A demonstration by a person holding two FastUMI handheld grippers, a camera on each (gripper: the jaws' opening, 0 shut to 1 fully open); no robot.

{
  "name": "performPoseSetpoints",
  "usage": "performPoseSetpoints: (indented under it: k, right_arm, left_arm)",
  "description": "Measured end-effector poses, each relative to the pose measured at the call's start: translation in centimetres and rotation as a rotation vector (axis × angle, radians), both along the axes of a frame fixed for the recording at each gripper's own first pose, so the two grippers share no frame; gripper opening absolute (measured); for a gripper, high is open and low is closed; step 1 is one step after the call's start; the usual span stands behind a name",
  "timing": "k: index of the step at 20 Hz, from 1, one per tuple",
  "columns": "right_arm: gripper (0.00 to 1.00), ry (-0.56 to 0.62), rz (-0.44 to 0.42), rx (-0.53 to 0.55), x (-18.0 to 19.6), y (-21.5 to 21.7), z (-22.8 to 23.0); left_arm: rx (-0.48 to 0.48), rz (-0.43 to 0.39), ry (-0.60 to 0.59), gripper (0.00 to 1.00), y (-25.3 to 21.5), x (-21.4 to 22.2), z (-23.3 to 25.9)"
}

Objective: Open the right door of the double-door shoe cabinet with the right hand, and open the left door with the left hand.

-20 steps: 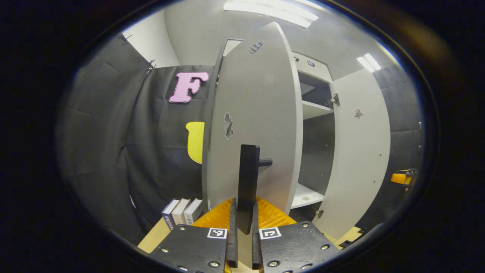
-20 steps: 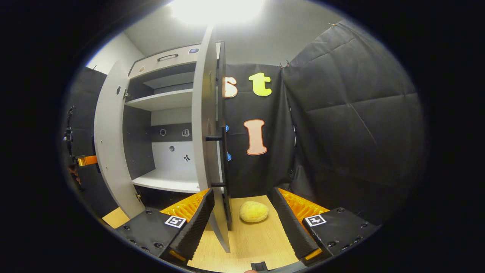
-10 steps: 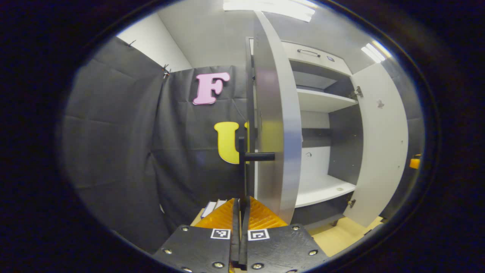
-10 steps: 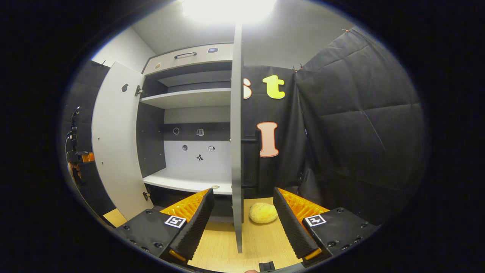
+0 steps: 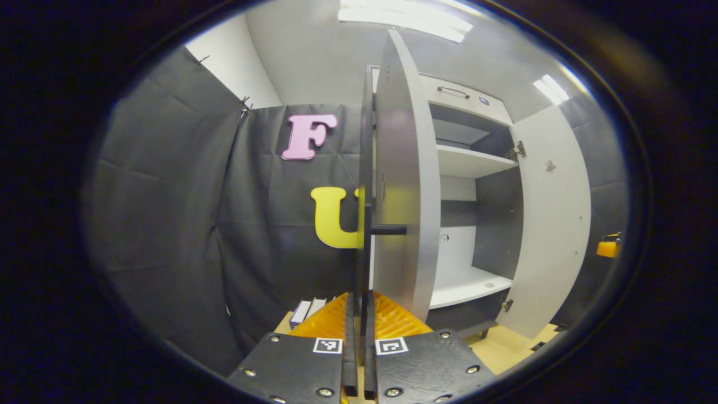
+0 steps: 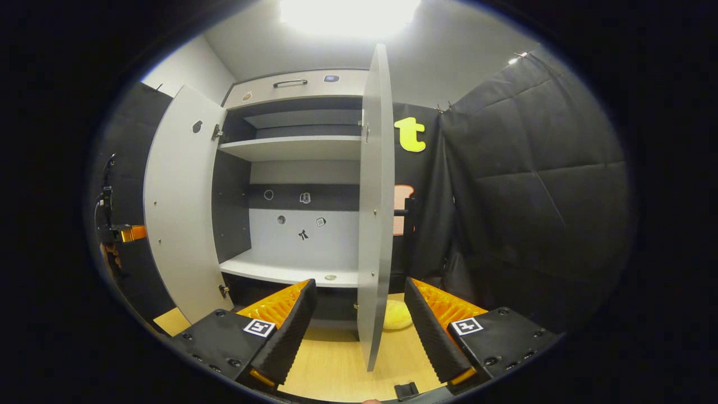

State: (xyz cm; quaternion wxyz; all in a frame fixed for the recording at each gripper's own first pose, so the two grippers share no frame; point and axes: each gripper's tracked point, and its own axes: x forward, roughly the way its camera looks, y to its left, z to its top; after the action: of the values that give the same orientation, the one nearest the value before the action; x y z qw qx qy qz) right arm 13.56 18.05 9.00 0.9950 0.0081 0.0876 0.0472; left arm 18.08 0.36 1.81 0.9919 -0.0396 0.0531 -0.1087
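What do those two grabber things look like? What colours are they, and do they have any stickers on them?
The left gripper has black plates with silver screws, orange ribbed parts behind its thin black fingers, and two small black-and-white square markers. The right gripper looks the same: black plates with screws, orange ribbed sides, dark textured fingers and a square marker on each side.
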Motion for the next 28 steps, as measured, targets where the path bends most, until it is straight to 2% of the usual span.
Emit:
performPoseSetpoints:
  k: [2,3,4,5,6,7,8,10,11,12,13,14,15,16,19,22,24,26,27,28]
  right_arm:
    - [0.98,-0.006,0.032,0.018,0.0,1.2,0.2]
    - [0.94,-0.014,0.051,0.024,0.0,1.5,0.5]
    - [0.99,-0.03,0.07,0.027,0.0,1.8,1.0]
    - [0.99,-0.043,0.084,0.025,0.1,1.8,1.4]
    - [0.94,-0.045,0.094,0.018,0.0,1.5,1.4]
    - [0.94,-0.044,0.102,0.011,-0.1,1.2,1.3]
    - [0.99,-0.049,0.107,0.004,-0.2,0.8,1.4]
    - [0.99,-0.06,0.109,-0.006,-0.6,0.0,1.4]
    - [0.94,-0.063,0.112,-0.01,-0.8,-0.3,1.4]
    - [0.94,-0.064,0.114,-0.013,-1.1,-0.7,1.3]
    - [0.99,-0.068,0.114,-0.012,-1.4,-1.1,1.4]
    - [0.94,-0.068,0.115,-0.01,-1.7,-1.4,1.3]
    - [0.94,-0.069,0.115,-0.008,-1.9,-1.7,1.2]
    - [0.99,-0.069,0.115,-0.003,-2.3,-1.9,1.2]
    - [0.99,-0.066,0.124,0.011,-3.2,-2.2,1.0]
    - [0.99,-0.064,0.124,-0.002,-4.1,-2.6,0.7]
    - [0.99,-0.065,0.131,0.006,-4.6,-2.6,0.9]
    - [0.99,-0.07,0.135,0.023,-4.7,-2.5,1.2]
    - [0.99,-0.073,0.131,0.023,-4.7,-2.6,1.3]
    - [0.99,-0.077,0.126,0.023,-4.8,-2.7,1.5]
  left_arm:
    - [0.011,0.026,-0.01,0.07,1.2,-2.4,0.1]
    - [0.023,0.044,-0.021,0.06,1.5,-3.5,0.5]
    - [0.031,0.063,-0.028,0.06,1.6,-4.5,1.0]
    - [0.033,0.082,-0.034,0.07,1.7,-5.5,1.4]
    - [0.033,0.104,-0.035,0.06,1.9,-6.5,1.6]
    - [0.033,0.119,-0.034,0.06,2.0,-7.6,1.8]
    - [0.038,0.13,-0.032,0.06,1.9,-8.6,1.8]
    - [0.058,0.155,-0.018,0.06,1.9,-10.6,1.4]
    - [0.066,0.161,-0.013,0.06,1.8,-11.6,1.3]
    - [0.071,0.167,-0.008,0.07,1.5,-12.4,0.9]
    - [0.076,0.176,0.0,0.07,1.4,-13.2,0.7]
    - [0.078,0.185,0.011,0.07,1.2,-13.9,0.2]
    - [0.078,0.192,0.016,0.07,1.0,-14.6,0.0]
    - [0.079,0.201,0.019,0.07,1.1,-15.1,-0.2]
    - [0.093,0.232,0.019,0.07,1.3,-16.2,-0.4]
    - [0.096,0.235,0.018,0.26,0.8,-17.1,-0.7]
    - [0.111,0.246,0.014,0.27,0.9,-17.5,-0.7]
    - [0.121,0.258,0.0,0.47,1.1,-18.0,-0.2]
    - [0.126,0.264,-0.01,0.51,1.3,-18.3,0.1]
    - [0.131,0.273,-0.022,0.65,1.5,-18.5,0.4]
